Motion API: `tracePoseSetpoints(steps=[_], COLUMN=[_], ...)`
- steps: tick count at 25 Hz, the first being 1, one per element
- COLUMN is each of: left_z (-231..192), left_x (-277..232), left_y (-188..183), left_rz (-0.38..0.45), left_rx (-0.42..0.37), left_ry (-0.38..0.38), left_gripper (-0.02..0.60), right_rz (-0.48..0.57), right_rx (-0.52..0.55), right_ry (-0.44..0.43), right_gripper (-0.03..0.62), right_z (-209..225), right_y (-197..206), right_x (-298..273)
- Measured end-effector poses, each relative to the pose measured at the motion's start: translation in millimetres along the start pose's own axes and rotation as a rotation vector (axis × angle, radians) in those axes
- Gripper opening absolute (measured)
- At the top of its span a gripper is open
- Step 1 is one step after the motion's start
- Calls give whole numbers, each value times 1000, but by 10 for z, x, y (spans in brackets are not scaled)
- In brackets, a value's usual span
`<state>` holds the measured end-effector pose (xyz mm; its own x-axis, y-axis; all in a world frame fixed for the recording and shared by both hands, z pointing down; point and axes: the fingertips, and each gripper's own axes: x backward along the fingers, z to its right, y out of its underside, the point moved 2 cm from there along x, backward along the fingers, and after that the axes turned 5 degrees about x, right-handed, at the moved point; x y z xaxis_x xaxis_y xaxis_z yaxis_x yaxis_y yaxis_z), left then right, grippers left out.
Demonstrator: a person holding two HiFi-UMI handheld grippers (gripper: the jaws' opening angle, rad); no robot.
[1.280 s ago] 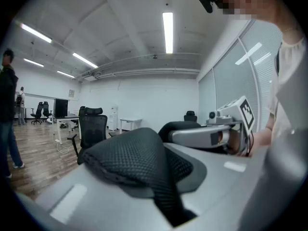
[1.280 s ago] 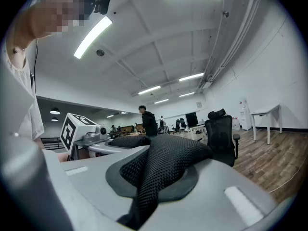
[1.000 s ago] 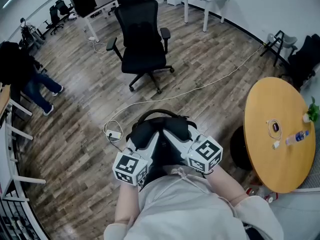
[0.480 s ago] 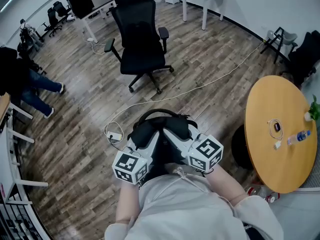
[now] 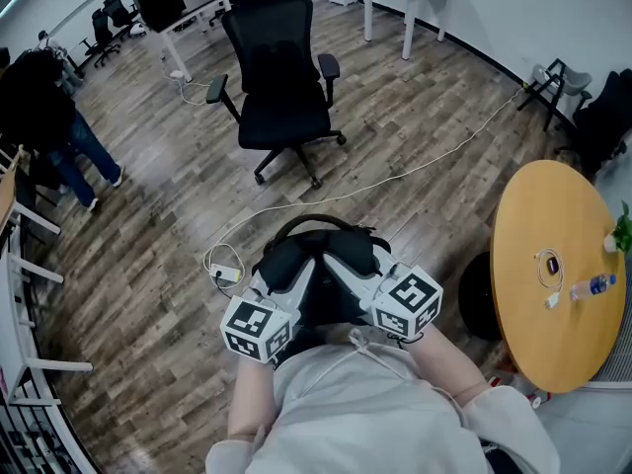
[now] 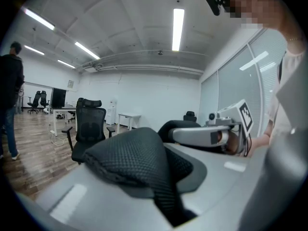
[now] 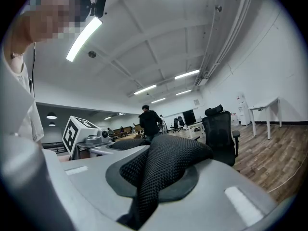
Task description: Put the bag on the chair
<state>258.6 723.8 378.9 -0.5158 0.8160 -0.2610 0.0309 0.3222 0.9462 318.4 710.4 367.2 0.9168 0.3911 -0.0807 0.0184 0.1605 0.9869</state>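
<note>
Holding the black bag (image 5: 318,253) just past their tips, you have the left hand-held gripper (image 5: 286,273) and the right hand-held gripper (image 5: 348,270) each clamped nearly shut on a mesh strap (image 6: 130,153). The office chair (image 5: 281,77) stands well ahead of both. The white cable (image 5: 378,178) crosses the floor (image 5: 425,117) between; snagging a foot there could jerk a thin strap out.

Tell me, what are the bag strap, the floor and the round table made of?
The bag strap looks like black padded mesh fabric, matte: tiny holes dot it. The floor is grey-brown wood-look planks with a faint sheen; real wood or laminate, I can't tell. The round table has a smooth, yellowish wood-coloured top, perhaps laminate.
</note>
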Motion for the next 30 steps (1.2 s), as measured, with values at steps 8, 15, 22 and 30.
tracePoseSetpoints(steps=[8, 15, 22, 30], left_z=[-890, -1941, -2883, -3755], left_x=[-191, -376, -491, -519], left_y=[-187, -463, -773, -926], left_rz=[-10, -20, -27, -28], left_rx=[27, 44, 12, 18], left_ry=[25, 75, 127, 124], left_gripper=[46, 46, 46, 48], right_rz=[-26, -48, -31, -39], right_rx=[-4, -28, -46, -56], right_ry=[15, 51, 97, 107], right_gripper=[34, 34, 34, 35], right_z=[311, 611, 860, 1032], right_y=[-87, -215, -404, -472], right_x=[-864, -1861, -2785, -3674])
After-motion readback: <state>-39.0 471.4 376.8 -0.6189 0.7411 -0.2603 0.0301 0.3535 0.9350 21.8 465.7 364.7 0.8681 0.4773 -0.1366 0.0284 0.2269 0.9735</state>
